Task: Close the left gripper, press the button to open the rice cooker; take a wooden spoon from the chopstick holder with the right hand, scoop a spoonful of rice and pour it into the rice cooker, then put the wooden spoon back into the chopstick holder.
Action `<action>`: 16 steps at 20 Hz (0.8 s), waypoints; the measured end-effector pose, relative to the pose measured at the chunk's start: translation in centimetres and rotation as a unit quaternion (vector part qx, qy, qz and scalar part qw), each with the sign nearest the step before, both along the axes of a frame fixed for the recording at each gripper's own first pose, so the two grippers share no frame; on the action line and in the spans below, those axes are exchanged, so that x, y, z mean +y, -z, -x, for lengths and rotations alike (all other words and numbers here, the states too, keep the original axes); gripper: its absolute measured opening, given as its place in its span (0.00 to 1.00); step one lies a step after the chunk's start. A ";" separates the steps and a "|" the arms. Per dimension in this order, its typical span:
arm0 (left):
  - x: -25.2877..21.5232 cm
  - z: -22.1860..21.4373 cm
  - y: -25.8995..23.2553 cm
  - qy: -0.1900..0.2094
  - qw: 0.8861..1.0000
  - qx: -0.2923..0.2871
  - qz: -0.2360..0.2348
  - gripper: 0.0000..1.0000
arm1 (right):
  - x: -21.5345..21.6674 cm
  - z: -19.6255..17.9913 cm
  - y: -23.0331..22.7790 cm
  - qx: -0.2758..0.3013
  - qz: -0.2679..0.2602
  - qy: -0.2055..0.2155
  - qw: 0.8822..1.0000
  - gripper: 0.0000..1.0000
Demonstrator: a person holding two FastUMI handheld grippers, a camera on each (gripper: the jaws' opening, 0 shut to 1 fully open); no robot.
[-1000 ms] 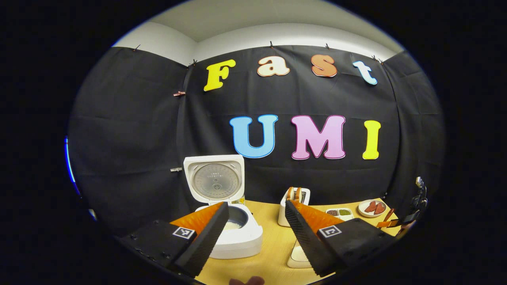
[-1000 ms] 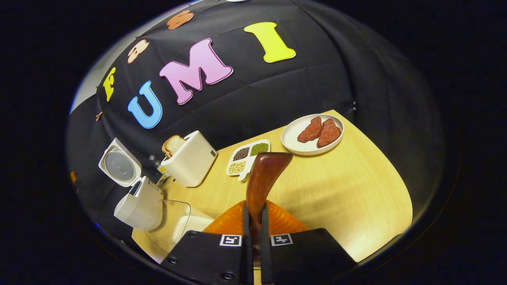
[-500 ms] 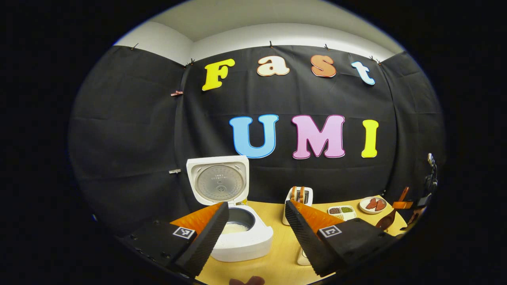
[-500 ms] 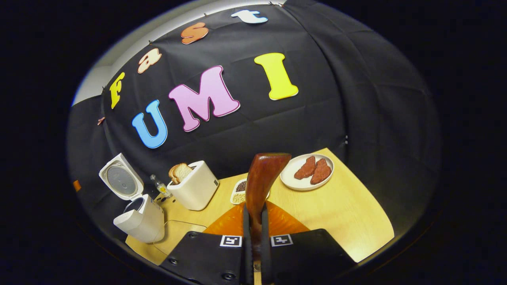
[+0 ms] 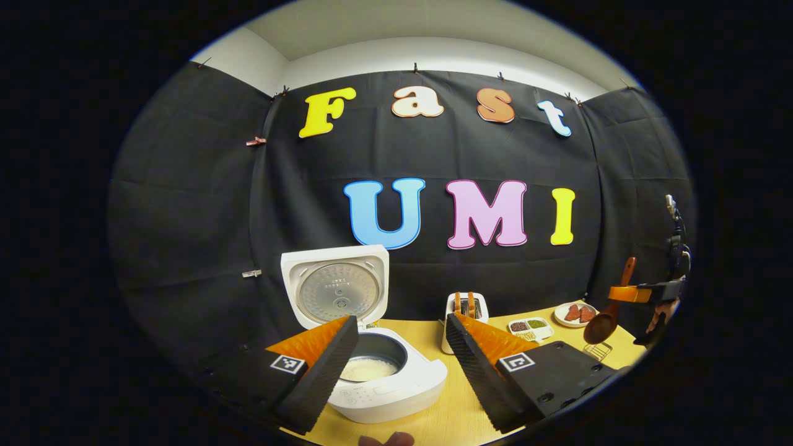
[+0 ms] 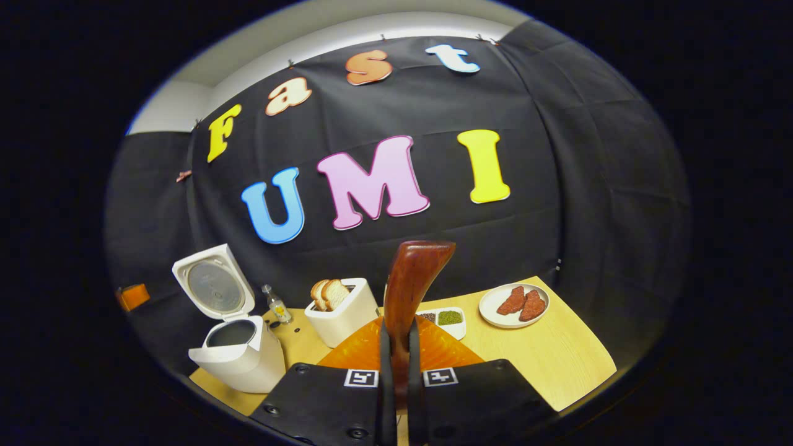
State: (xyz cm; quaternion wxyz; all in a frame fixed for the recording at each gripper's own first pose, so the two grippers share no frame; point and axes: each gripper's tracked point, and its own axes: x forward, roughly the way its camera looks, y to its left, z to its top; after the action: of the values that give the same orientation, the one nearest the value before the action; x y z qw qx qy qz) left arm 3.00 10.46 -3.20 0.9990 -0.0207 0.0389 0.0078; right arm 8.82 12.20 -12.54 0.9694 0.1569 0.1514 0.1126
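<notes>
Up comes the wooden spoon (image 6: pixel 410 282) since a second ago, lifted from low over the table (image 6: pixel 557 359) to well above it, and the right gripper (image 6: pixel 396 371) has levelled out so the booth wall stands straighter behind. Its two fingers pinch the spoon's handle between them, nearly touching, with the reddish-brown handle rising straight ahead in the right gripper view. Over in the left gripper view, that same gripper hangs at the far right edge with the spoon's bowl (image 5: pixel 600 327) pointing down above a wire chopstick holder (image 5: pixel 598 351). The left gripper (image 5: pixel 401 341) sits with its fingers spread wide, holding nothing. Between them the white rice cooker (image 5: pixel 387 384) stands with its lid (image 5: pixel 336 286) up, white rice (image 5: pixel 369 369) in the pot. Behind sit a white toaster (image 6: pixel 342 316) with bread slices, a divided dish of grains (image 6: pixel 447 319) and a plate of red meat (image 6: pixel 514 305).
</notes>
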 end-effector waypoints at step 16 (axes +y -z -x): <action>6.7 -1.1 2.0 0.033 0.999 0.019 -0.005 0.98 | 9.7 -0.3 16.7 0.100 0.228 -0.016 0.968 0.12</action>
State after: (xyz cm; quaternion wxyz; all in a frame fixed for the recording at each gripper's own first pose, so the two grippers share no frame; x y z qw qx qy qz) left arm 4.09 17.12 -5.17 0.9979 -0.0146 0.0586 -0.0249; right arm 9.10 21.90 -29.21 0.9576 -0.0605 0.2717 0.0742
